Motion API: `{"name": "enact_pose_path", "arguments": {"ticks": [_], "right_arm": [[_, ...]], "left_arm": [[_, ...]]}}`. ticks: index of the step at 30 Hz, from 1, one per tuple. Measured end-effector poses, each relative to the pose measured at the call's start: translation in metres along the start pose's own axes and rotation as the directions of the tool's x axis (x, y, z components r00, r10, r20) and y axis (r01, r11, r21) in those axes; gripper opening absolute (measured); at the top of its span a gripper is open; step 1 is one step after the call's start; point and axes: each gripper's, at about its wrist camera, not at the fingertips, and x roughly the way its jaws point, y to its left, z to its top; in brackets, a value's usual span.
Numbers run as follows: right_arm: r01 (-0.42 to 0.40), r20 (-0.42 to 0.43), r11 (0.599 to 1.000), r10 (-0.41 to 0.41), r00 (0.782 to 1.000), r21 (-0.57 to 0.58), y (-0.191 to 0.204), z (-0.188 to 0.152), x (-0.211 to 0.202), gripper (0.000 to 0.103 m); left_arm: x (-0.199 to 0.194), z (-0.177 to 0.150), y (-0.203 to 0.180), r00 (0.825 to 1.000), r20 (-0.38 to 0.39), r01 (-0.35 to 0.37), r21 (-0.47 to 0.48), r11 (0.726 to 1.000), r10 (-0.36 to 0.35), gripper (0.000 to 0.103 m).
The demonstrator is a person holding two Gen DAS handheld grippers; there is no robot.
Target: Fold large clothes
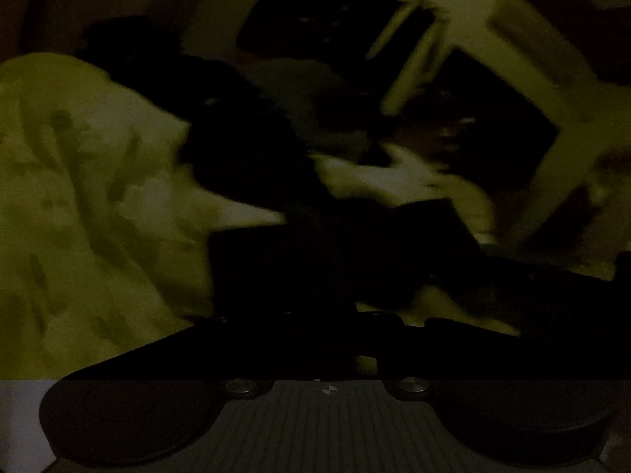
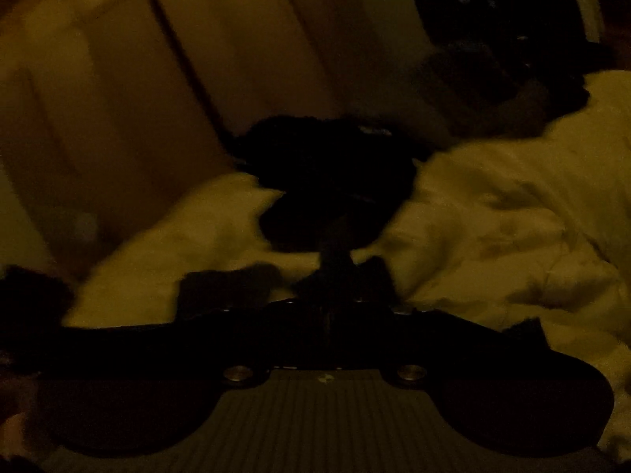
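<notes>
The scene is very dark and blurred. In the left wrist view my left gripper (image 1: 315,252) shows as a black shape with a dark garment (image 1: 244,146) bunched in front of its fingers; the jaws seem closed on it. In the right wrist view my right gripper (image 2: 335,260) has its fingers together, with a bunch of the dark garment (image 2: 331,181) at their tips. Both hold the cloth above a pale patterned bedcover (image 1: 79,197), which also shows in the right wrist view (image 2: 512,216).
A pale wooden chair or frame (image 1: 453,39) stands at the upper right of the left wrist view. A light wall or cupboard front (image 2: 118,98) fills the left of the right wrist view. More dark cloth (image 2: 493,79) lies at the back right.
</notes>
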Motion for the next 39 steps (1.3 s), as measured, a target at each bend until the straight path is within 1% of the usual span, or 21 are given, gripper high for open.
{"name": "enact_pose_path", "arguments": {"ticks": [3,6,9,12,15,17,18,20,21,22,24,25,26,28,30,31,32,34,35,37,39], "right_arm": [[-0.116,0.047,0.993,0.117,0.992,-0.026,0.026,-0.005,-0.073,0.005],[-0.215,0.085,0.976,0.213,0.973,0.015,0.037,-0.012,-0.137,0.004],[-0.297,0.115,0.951,0.287,0.951,0.086,0.039,-0.029,-0.193,0.004],[-0.368,0.131,0.919,0.351,0.927,0.139,0.040,-0.058,-0.239,0.004],[-0.346,0.106,0.922,0.332,0.937,0.172,0.041,-0.089,-0.262,0.004],[-0.317,0.054,0.927,0.312,0.948,0.203,0.039,-0.111,-0.264,0.004],[-0.278,0.032,0.937,0.277,0.960,0.211,0.039,-0.121,-0.264,0.004],[-0.146,-0.060,0.972,0.159,0.985,0.185,0.041,-0.139,-0.252,0.005],[-0.077,-0.104,0.986,0.093,0.990,0.150,0.042,-0.148,-0.243,0.005],[-0.032,-0.133,0.991,0.050,0.990,0.130,0.040,-0.156,-0.233,0.008],[0.044,-0.217,0.992,-0.018,0.976,0.116,0.035,-0.172,-0.210,0.009],[0.083,-0.247,0.988,-0.048,0.968,0.133,0.030,-0.178,-0.199,0.019],[0.111,-0.268,0.981,-0.066,0.961,0.158,0.025,-0.181,-0.192,0.034],[0.125,-0.278,0.972,-0.067,0.958,0.197,0.015,-0.185,-0.186,0.043],[0.079,-0.223,0.967,-0.023,0.974,0.243,0.011,-0.175,-0.194,0.053],[0.050,-0.185,0.965,-0.002,0.983,0.259,0.010,-0.164,-0.203,0.065],[0.035,-0.151,0.965,0.005,0.988,0.260,0.009,-0.156,-0.209,0.073],[0.024,-0.073,0.973,-0.008,0.997,0.230,0.009,-0.135,-0.227,0.075],[0.032,-0.042,0.976,-0.023,0.999,0.215,0.008,-0.126,-0.238,0.077],[0.056,0.007,0.978,-0.059,0.998,0.202,0.003,-0.112,-0.245,0.079],[0.090,0.048,0.979,-0.100,0.994,0.183,-0.004,-0.102,-0.240,0.081]], "left_arm": [[-0.039,-0.009,-0.027,0.998,0.007,0.066,0.089,0.994,-0.067,0.069],[-0.068,-0.027,-0.049,0.984,-0.053,0.174,0.128,0.976,-0.169,0.069],[-0.090,-0.050,-0.068,0.955,-0.135,0.282,0.139,0.949,-0.264,0.069],[-0.104,-0.076,-0.087,0.913,-0.221,0.379,0.140,0.915,-0.344,0.069],[-0.089,-0.104,-0.096,0.875,-0.330,0.410,0.113,0.905,-0.355,0.072],[-0.069,-0.127,-0.097,0.852,-0.417,0.385,0.092,0.918,-0.316,0.075],[-0.059,-0.137,-0.097,0.843,-0.455,0.363,0.086,0.928,-0.287,0.084],[-0.045,-0.150,-0.096,0.836,-0.490,0.327,0.083,0.942,-0.247,0.087],[-0.042,-0.152,-0.095,0.837,-0.495,0.312,0.086,0.946,-0.232,0.090],[-0.041,-0.153,-0.095,0.841,-0.494,0.300,0.090,0.950,-0.219,0.102],[-0.048,-0.154,-0.102,0.850,-0.482,0.290,0.089,0.953,-0.213,0.103],[-0.053,-0.153,-0.103,0.855,-0.473,0.292,0.098,0.951,-0.214,0.103],[-0.060,-0.152,-0.102,0.860,-0.466,0.294,0.112,0.949,-0.211,0.103],[-0.074,-0.144,-0.103,0.864,-0.460,0.296,0.138,0.945,-0.203,0.103],[-0.090,-0.131,-0.094,0.889,-0.415,0.279,0.150,0.948,-0.196,0.103],[-0.099,-0.120,-0.090,0.910,-0.366,0.263,0.154,0.952,-0.192,0.103],[-0.110,-0.106,-0.087,0.932,-0.312,0.244,0.157,0.957,-0.187,0.103],[-0.117,-0.085,-0.080,0.970,-0.194,0.183,0.165,0.969,-0.150,0.103],[-0.115,-0.074,-0.079,0.985,-0.135,0.126,0.167,0.978,-0.104,0.103],[-0.104,-0.058,-0.081,0.997,-0.064,0.050,0.204,0.978,-0.038,0.103],[-0.078,-0.048,-0.090,1.000,-0.010,-0.022,0.254,0.967,0.025,0.103]]}}
